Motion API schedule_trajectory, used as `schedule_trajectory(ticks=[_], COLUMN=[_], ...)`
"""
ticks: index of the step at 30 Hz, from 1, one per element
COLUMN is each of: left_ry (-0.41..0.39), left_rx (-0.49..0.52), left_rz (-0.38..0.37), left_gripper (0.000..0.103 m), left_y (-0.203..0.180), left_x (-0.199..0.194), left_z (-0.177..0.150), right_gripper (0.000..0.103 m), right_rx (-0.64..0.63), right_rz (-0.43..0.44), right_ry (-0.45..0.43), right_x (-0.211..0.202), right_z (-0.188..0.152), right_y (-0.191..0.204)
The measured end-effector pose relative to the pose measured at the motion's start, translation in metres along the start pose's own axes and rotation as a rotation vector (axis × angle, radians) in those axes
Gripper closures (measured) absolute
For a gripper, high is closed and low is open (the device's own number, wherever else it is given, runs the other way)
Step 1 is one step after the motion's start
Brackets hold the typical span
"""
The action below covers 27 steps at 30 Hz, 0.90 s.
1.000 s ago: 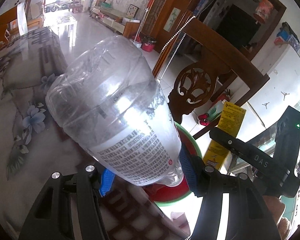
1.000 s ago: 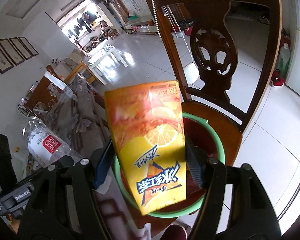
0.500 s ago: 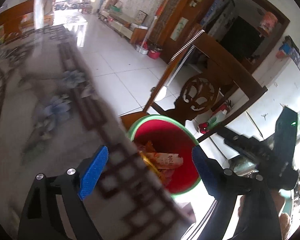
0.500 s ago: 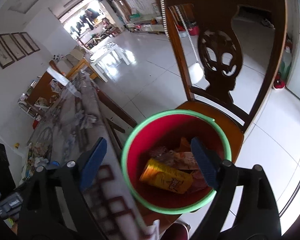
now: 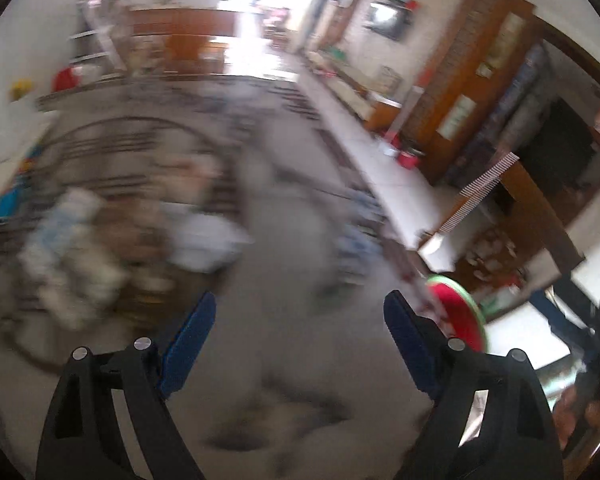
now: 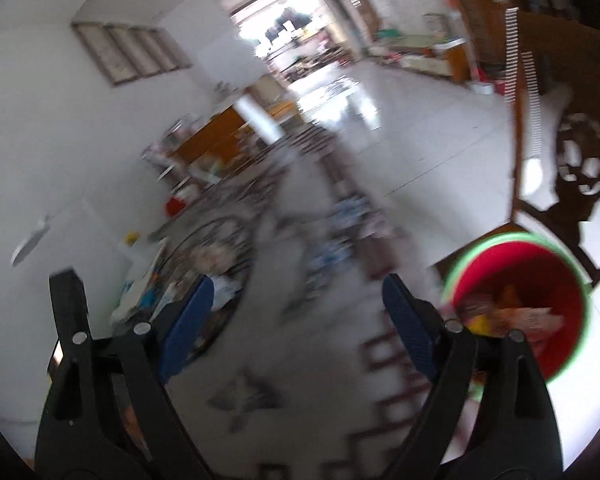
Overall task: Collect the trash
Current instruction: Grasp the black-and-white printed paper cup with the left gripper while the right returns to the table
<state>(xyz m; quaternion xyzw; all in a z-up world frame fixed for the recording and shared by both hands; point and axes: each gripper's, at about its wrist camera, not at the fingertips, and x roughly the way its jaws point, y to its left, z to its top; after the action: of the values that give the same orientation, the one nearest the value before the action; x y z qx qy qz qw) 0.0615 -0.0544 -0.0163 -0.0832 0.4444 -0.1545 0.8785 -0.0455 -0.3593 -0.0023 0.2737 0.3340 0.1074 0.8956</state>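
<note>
Both views are blurred by motion. My left gripper (image 5: 300, 320) is open over the patterned tablecloth (image 5: 284, 380) with nothing between its blue pads. My right gripper (image 6: 298, 308) is open too and holds nothing. The red bucket with a green rim (image 6: 516, 304) stands on a wooden chair to the right of the table; wrappers and a yellow carton lie inside it. In the left wrist view only the bucket's rim (image 5: 460, 312) shows, past the right finger. Pale crumpled trash (image 5: 72, 248) lies on the table to the left, and more scraps (image 6: 216, 280) show by my right gripper's left finger.
A carved wooden chair back (image 6: 580, 160) rises behind the bucket. The table's right edge (image 5: 380, 208) drops to a glossy white tiled floor (image 6: 420, 128). A red pot (image 6: 176, 204) and other clutter stand at the table's far end by the wall.
Both grippers let go: the clear bottle left the left one, the orange carton fell from the right one into the bucket. Both then swung left, away from the bucket, over the table.
</note>
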Motion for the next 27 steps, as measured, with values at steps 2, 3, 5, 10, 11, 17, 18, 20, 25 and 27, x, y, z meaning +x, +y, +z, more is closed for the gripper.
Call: schedule_trajectory(ticks=[2,3,5,10,11,17,18,20,25,27], left_ry=[0.003,0.012,0.038,0.176,0.198,0.208,0.21,0.232,0.218,0.217], left_rx=[-0.012,-0.021,-0.049,-0.084,-0.087,-0.109,-0.104,-0.092,-0.159,-0.186], left_rz=[0.078,0.126,0.188,0.25,0.244,0.258,0.262,0.261,0.208,0.194], left_gripper=[0.021,0.021,0.022,0.039,0.044,0.044,0.043,0.044,0.055,0.079], left_y=[0.035,0.056,0.087,0.14,0.139,0.149,0.149,0.15,0.161,0.163], left_x=[-0.011,-0.014,-0.014,0.021,0.029,0.054,0.057,0.066,0.064,0.061], left_z=[0.007,0.009,0.012,0.004,0.003,0.013,0.014,0.014,0.014,0.012], right_gripper=[0.018,0.018,0.019,0.018,0.018,0.018,0.018,0.018,0.018,0.018], right_rx=[-0.02,-0.048,-0.078,-0.131,-0.134,-0.157,-0.162,-0.169,-0.19,-0.193], right_rz=[0.016,-0.007,0.003,-0.043,-0.045,-0.055,-0.055,-0.054,-0.061,-0.066], right_ry=[0.03,0.088,0.12,0.132,0.132,0.158,0.163,0.17,0.184,0.185], right_x=[0.018,0.035,0.046,0.056,0.057,0.067,0.068,0.068,0.072,0.073], right_z=[-0.012,-0.02,-0.021,-0.026,-0.026,-0.033,-0.034,-0.035,-0.038,-0.039], right_y=[0.012,0.02,0.03,0.039,0.039,0.044,0.044,0.046,0.049,0.05])
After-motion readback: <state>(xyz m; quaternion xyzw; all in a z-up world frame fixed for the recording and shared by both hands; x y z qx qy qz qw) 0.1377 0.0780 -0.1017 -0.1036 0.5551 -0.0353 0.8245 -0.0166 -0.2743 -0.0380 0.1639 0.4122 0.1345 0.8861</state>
